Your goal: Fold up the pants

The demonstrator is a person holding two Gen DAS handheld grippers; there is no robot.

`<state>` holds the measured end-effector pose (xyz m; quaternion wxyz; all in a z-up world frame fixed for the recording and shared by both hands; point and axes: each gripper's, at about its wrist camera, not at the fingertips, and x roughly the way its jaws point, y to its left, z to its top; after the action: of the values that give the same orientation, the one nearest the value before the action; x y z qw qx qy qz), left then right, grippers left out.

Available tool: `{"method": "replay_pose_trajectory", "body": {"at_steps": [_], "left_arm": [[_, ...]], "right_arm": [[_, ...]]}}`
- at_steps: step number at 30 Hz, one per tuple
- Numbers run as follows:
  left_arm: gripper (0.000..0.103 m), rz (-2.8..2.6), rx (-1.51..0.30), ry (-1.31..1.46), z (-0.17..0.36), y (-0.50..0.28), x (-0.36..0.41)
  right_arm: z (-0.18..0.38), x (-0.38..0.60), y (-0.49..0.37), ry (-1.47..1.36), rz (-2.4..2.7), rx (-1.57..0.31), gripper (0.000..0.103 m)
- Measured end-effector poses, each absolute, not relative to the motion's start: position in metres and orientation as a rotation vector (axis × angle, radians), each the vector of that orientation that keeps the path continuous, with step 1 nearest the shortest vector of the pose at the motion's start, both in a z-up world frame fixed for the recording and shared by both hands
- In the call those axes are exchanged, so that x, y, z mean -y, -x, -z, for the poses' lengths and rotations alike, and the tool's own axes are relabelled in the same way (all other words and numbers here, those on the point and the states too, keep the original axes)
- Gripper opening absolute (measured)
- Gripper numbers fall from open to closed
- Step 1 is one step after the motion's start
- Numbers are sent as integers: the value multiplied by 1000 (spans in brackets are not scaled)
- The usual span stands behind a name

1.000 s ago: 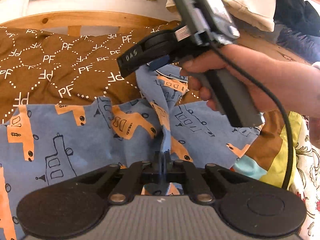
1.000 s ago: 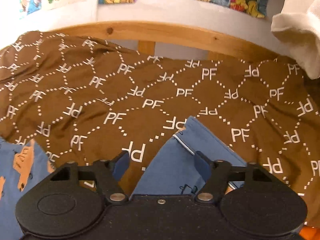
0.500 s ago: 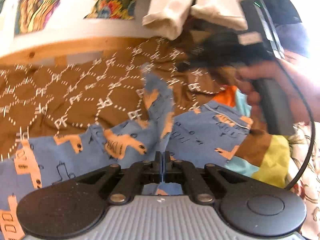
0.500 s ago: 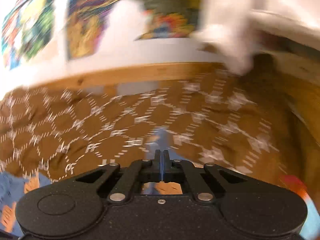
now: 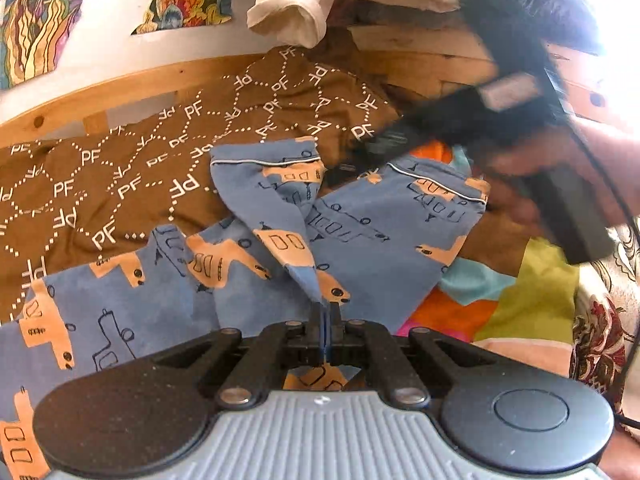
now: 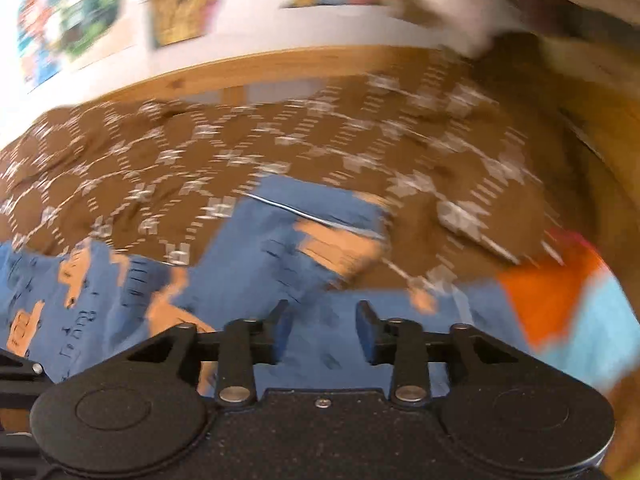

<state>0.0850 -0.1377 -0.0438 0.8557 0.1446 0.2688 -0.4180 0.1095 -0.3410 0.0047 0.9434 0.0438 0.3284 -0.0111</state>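
left wrist view: left gripper [image 5: 325, 316] sits bottom centre, jaws pinched fully together on a fold of the pants [image 5: 360, 236], blue fabric with orange vehicle print. the pinched fold rises as a ridge from the jaws up to a piped hem edge at frame centre. rest of the pants spreads across the lower left and centre-right, lying on a brown bedspread [image 5: 120, 176] with white "pf" lettering. second piped hem runs along the right-centre, just beside the right gripper [image 5: 384, 144], which is blurred here; a hand [image 5: 560, 176] holds its handle at the right edge. wooden bed rail [image 5: 132, 88] bounds the spread along the upper left. cream garments [image 5: 296, 4] hang over the top centre. a multicolour patch quilt [image 5: 532, 300] shows at lower right, under the pants' right edge. open brown spread fills the left and upper-middle.

right wrist view: heavy motion blur. right gripper [image 6: 322, 330] at bottom centre, jaws partway apart and opening, nothing clamped between the pads; blue pants fabric [image 6: 272, 256] lies below and beyond them. a hem with pale piping crosses frame centre. free brown bedspread [image 6: 280, 136] occupies the whole middle band up to the wooden rail [image 6: 280, 64]. orange and light-blue quilt [image 6: 560, 292] at the right edge.
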Motion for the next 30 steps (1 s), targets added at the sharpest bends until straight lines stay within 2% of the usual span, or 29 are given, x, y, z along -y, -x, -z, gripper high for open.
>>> {"method": "replay_pose_trajectory", "body": {"at_steps": [2, 4, 12, 13, 14, 15, 16, 17, 25, 30], "left_arm": [[1, 877, -577, -294, 44, -85, 135], [1, 877, -587, -282, 45, -86, 134], [1, 883, -612, -228, 46, -94, 129], [1, 885, -612, -223, 45, -95, 128], [1, 885, -610, -220, 45, -95, 128], [1, 885, -608, -218, 44, -97, 128], [1, 886, -605, -217, 43, -97, 128], [1, 888, -601, -220, 42, -96, 128], [1, 898, -525, -310, 29, -83, 135], [1, 931, -530, -367, 34, -72, 148]], "right_arm": [[-6, 326, -134, -39, -48, -666, 49], [-6, 314, -154, 0, -92, -661, 53], [6, 273, -227, 109, -73, -720, 53], [9, 270, -233, 132, -57, -729, 47], [11, 268, -236, 155, -36, -730, 28], [12, 269, -236, 165, -21, -724, 18], [12, 271, -235, 162, -7, -713, 3], [10, 275, -232, 143, 3, -706, 0], [-31, 350, -136, -107, 173, -500, 0], [-17, 398, -54, -344, 311, -536, 0]]}}
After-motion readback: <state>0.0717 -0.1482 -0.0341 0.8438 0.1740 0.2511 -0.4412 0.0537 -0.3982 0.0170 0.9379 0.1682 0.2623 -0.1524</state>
